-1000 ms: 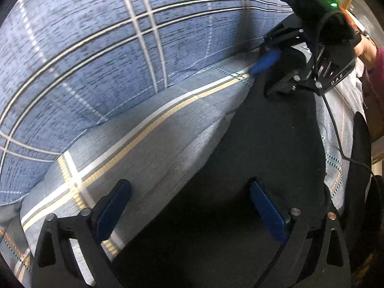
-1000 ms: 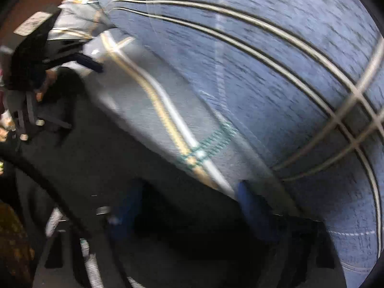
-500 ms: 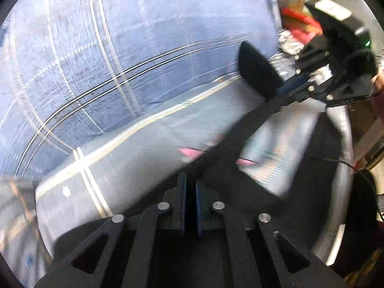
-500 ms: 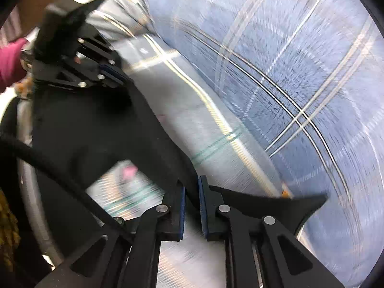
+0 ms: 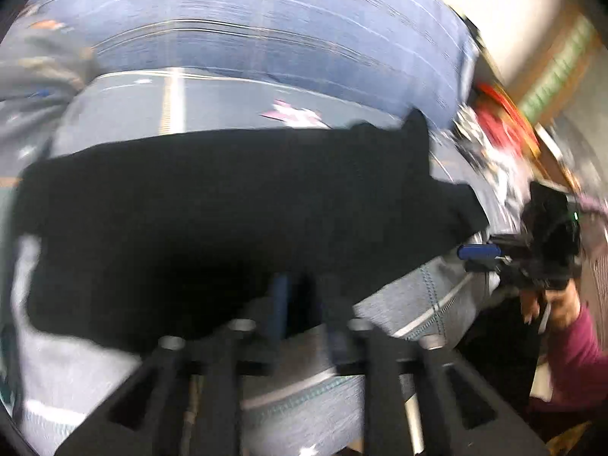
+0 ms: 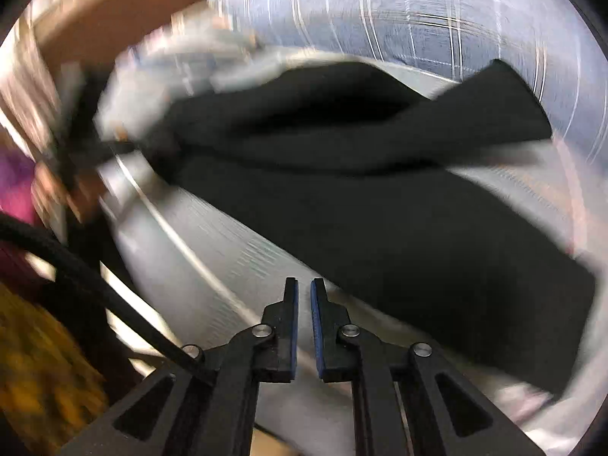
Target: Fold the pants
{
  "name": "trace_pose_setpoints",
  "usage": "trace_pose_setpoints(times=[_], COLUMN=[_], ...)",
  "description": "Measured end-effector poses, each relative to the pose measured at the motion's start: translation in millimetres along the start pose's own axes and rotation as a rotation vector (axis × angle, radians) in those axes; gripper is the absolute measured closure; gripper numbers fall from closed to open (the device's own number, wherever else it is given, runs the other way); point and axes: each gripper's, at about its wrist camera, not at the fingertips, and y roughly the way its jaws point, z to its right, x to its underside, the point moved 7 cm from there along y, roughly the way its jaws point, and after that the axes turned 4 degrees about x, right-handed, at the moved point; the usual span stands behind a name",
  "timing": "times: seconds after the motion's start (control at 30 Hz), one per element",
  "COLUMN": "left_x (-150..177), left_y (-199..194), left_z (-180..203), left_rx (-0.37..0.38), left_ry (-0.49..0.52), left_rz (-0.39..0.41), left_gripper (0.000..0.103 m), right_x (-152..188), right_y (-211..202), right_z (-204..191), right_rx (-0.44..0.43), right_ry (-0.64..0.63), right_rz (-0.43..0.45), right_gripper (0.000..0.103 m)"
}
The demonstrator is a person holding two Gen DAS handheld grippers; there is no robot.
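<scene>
The black pants (image 5: 228,209) lie in a long folded band across the grey striped sofa seat (image 5: 399,304). My left gripper (image 5: 304,288) hovers at their near edge; its jaws are opening, and dark cloth still shows in the gap without being pinched. In the right wrist view the pants (image 6: 380,209) stretch from upper left to lower right over the seat (image 6: 212,235). My right gripper (image 6: 304,288) stands just short of their edge, its jaws opening with a narrow gap and nothing between them. It also shows at the right of the left wrist view as the right gripper (image 5: 478,252), off the cloth.
The blue checked backrest (image 5: 266,19) rises behind the seat. A person's hand (image 5: 551,304) and magenta sleeve (image 5: 570,361) are at the right. Red clutter (image 5: 501,114) lies beyond the sofa's end. A black cable (image 6: 95,285) and yellow fabric (image 6: 38,361) fill the lower left.
Both grippers closed on the pants, swung them sideways across the seat, and have now parted their jaws. The pants have dropped onto the cushion in a folded band.
</scene>
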Motion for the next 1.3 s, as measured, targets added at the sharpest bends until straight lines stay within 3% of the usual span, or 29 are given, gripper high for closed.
trace_pose_setpoints(times=[0.03, 0.07, 0.1, 0.2, 0.3, 0.47, 0.63, 0.7, 0.73, 0.77, 0.8, 0.87, 0.93, 1.03, 1.17, 1.3], left_x=[0, -2, -6, -13, -13, -6, -19, -25, -27, -29, -32, -37, -42, -43, -30, -7], left_y=[-9, -19, -31, -49, -53, -40, -35, -26, -23, -20, -21, -28, -34, -46, -54, -33], left_z=[-7, -13, -21, -45, -70, -103, -119, -125, -127, -129, -130, -127, -116, -95, -81, -97], left_rx=[-0.027, -0.056, -0.081, -0.115, -0.12, -0.113, -0.137, -0.144, -0.152, -0.157, -0.156, -0.148, -0.157, -0.14, -0.124, -0.187], left_ry=[-0.013, -0.026, -0.041, -0.125, -0.235, -0.425, -0.484, -0.507, -0.522, -0.534, -0.537, -0.538, -0.474, -0.403, -0.379, -0.414], left_rz=[0.028, 0.067, 0.107, 0.161, 0.189, 0.183, 0.234, 0.233, 0.228, 0.23, 0.245, 0.287, 0.279, 0.282, 0.264, 0.185], left_gripper=[0.048, 0.045, 0.043, 0.022, 0.016, 0.016, 0.015, 0.012, 0.012, 0.012, 0.012, 0.028, 0.069, 0.077, 0.078, 0.078], right_x=[-5, -11, -18, -43, -60, -70, -83, -89, -91, -93, -93, -91, -88, -78, -45, -8], right_y=[0, -2, -5, -14, -12, 8, 21, 24, 28, 31, 31, 17, -4, -48, -101, -87], right_z=[-3, -3, 0, 27, 70, 130, 151, 156, 159, 159, 158, 153, 143, 128, 111, 118], right_rx=[0.03, 0.084, 0.117, 0.107, 0.139, 0.176, 0.12, 0.098, 0.066, 0.037, 0.038, 0.05, 0.06, 0.077, 0.104, 0.19], right_ry=[0.004, -0.001, 0.018, 0.185, 0.358, 0.569, 0.666, 0.679, 0.679, 0.683, 0.684, 0.662, 0.636, 0.595, 0.596, 0.627], right_rz=[0.019, 0.046, 0.08, 0.172, 0.241, 0.255, 0.345, 0.361, 0.353, 0.353, 0.365, 0.398, 0.45, 0.519, 0.564, 0.451], right_gripper=[0.061, 0.036, 0.03, 0.029, 0.025, 0.024, 0.024, 0.039, 0.072, 0.091, 0.091, 0.092, 0.092, 0.092, 0.092, 0.092])
